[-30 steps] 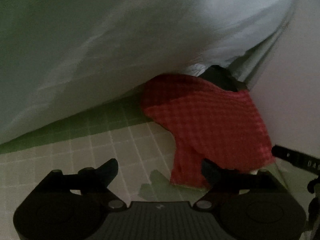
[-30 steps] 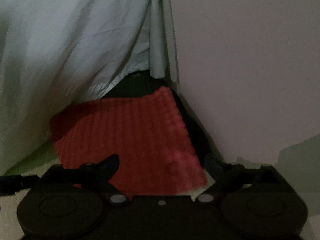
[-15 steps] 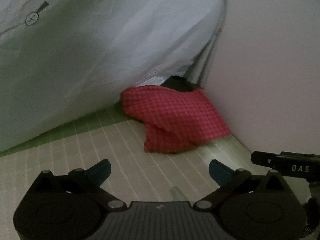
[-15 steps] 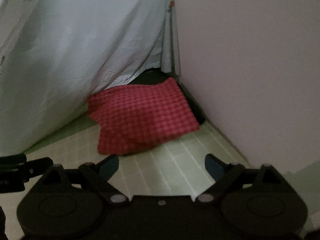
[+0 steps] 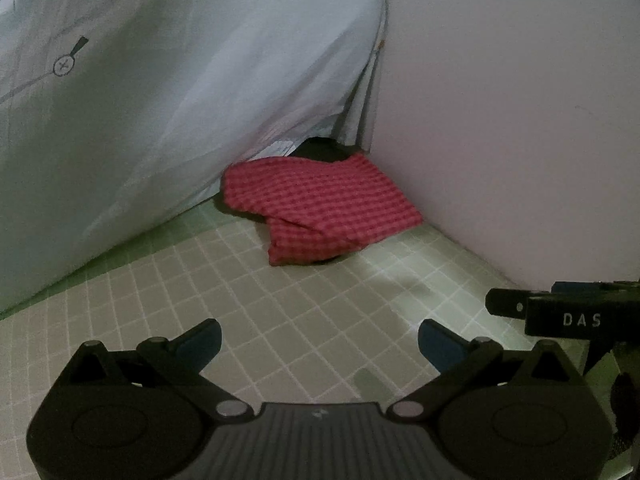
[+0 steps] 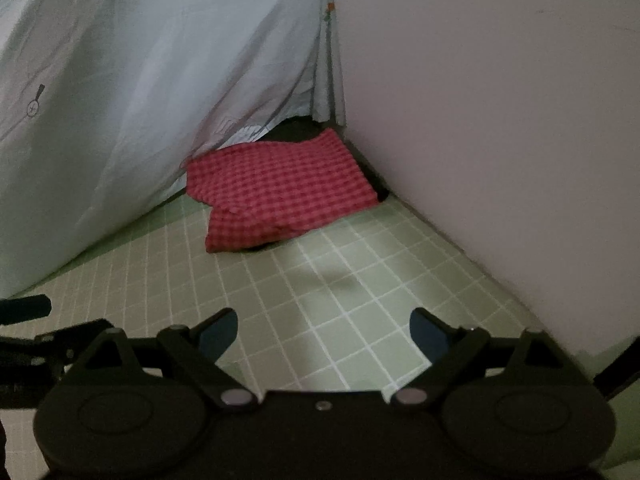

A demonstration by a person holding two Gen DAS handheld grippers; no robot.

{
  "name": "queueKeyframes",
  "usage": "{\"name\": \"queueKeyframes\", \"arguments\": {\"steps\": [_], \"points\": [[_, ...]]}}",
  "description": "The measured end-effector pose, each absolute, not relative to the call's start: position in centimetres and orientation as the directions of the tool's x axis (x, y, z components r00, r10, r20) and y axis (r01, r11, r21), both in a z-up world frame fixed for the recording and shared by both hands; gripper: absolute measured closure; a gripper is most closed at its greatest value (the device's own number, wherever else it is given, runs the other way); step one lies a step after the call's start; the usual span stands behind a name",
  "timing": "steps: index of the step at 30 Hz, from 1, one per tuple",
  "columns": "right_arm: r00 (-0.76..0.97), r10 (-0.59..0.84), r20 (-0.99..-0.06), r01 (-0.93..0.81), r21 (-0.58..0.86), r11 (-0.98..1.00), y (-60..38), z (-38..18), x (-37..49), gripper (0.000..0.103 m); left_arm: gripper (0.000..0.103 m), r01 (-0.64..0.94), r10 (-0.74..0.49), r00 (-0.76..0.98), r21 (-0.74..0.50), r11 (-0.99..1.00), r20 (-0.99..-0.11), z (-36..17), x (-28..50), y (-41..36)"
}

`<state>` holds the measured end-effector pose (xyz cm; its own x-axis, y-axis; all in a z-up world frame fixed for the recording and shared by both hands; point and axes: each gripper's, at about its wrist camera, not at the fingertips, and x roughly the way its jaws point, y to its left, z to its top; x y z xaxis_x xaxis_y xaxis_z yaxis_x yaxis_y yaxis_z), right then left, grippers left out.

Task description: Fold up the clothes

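A folded red checked garment [image 5: 320,208] lies on the green gridded mat [image 5: 304,320] in the far corner, partly over a dark item [image 5: 320,150]. It also shows in the right wrist view [image 6: 280,188]. My left gripper [image 5: 319,342] is open and empty, well back from the garment. My right gripper [image 6: 323,330] is open and empty, also back from it over the mat [image 6: 340,300]. The right gripper's body shows at the right edge of the left wrist view [image 5: 568,312].
A white printed sheet [image 5: 160,100] hangs along the left and back, reaching down to the mat [image 6: 140,100]. A plain pale wall [image 5: 520,120] bounds the right side [image 6: 500,120]. The garment sits in the corner where they meet.
Both grippers have drawn back from the red garment, which was right at the fingers a second ago. It now lies alone in the corner, and more of the mat shows.
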<state>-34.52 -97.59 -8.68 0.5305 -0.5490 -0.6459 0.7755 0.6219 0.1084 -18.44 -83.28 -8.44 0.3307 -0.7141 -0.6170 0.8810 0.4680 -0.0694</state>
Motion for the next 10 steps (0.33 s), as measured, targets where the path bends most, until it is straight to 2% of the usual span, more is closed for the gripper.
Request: {"name": "queueKeyframes", "arguments": {"steps": [10], "points": [[0.533,-0.575,-0.62,0.782,0.103,0.614,-97.17,-8.05,-35.6,0.009,0.0,0.892,-0.736,0.333,-0.057,0.449,-0.59,-7.61,-19.47,-83.0]]}}
